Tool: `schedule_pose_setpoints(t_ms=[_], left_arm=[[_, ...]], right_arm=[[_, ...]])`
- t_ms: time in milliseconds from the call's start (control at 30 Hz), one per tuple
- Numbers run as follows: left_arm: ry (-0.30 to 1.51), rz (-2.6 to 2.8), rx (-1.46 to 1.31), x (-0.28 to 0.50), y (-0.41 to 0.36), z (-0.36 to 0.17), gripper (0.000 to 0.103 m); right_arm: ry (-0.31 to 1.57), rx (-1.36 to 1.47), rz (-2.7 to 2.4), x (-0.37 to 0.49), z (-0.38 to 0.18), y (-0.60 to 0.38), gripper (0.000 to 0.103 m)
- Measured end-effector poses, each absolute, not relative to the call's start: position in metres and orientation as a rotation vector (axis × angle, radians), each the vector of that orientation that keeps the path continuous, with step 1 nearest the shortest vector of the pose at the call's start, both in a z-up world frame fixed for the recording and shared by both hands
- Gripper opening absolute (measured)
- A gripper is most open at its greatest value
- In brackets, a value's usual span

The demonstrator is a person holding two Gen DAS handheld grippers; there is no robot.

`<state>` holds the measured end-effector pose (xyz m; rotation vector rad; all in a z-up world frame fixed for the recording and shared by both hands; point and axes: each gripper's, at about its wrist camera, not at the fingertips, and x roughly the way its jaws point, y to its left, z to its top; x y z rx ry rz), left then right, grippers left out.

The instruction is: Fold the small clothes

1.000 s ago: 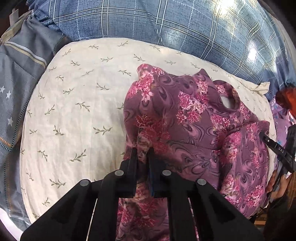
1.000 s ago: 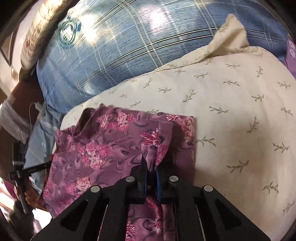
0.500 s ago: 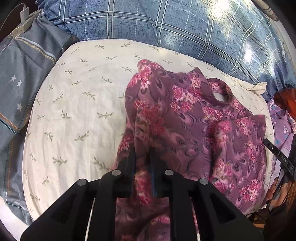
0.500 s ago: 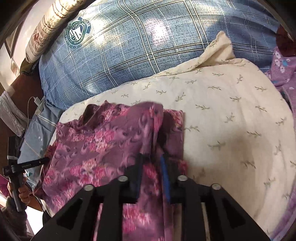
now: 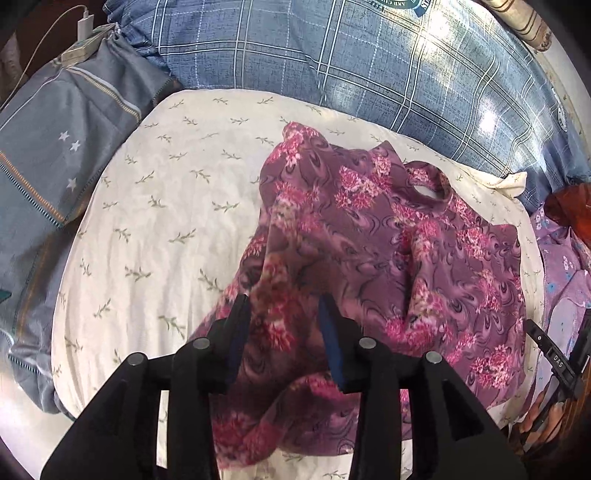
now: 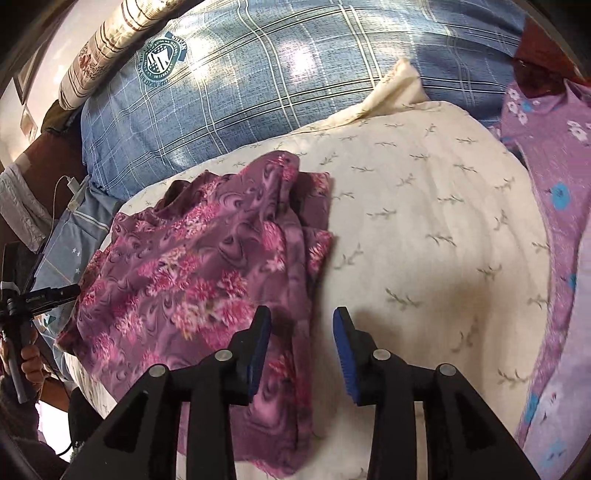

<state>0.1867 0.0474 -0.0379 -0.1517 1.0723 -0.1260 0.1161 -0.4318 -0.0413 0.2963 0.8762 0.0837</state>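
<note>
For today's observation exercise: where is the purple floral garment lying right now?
The purple floral garment lies on the cream leaf-print pillow, left of centre in the right wrist view, below the blue plaid bedding.

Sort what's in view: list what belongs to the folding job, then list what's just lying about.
Job: purple floral top, left gripper and right gripper, both opening.

Lying about: cream pillow, blue plaid quilt, lilac flowered garment, charger.
</note>
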Motion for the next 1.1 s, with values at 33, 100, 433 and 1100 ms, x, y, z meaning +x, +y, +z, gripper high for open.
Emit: schedule_pose_setpoints(t_ms=[33, 100, 433, 1100], left_arm=[[1.068, -0.122, -0.148, 0.184, 0.047, -0.038, 0.038], [1.055, -0.111, -0.14, 0.178, 0.047, -0.037, 0.043], [1.015, -0.054, -0.137, 0.164, 0.057, -0.037, 0.049], [0.984, 0.05, -0.144, 0.154, 0.074, -0.034, 0.052]], right_arm=[[0.875, 0.297, 0.076, 0.114, -0.042, -0.433, 0.047], [0.87, 0.292, 0.058, 0.111, -0.044, -0.436, 0.051], [0.851, 0.27, 0.012, 0.111, -0.048, -0.441, 0.061], [0.77, 0.292, -0.014, 0.103, -0.067, -0.448, 0.077]])
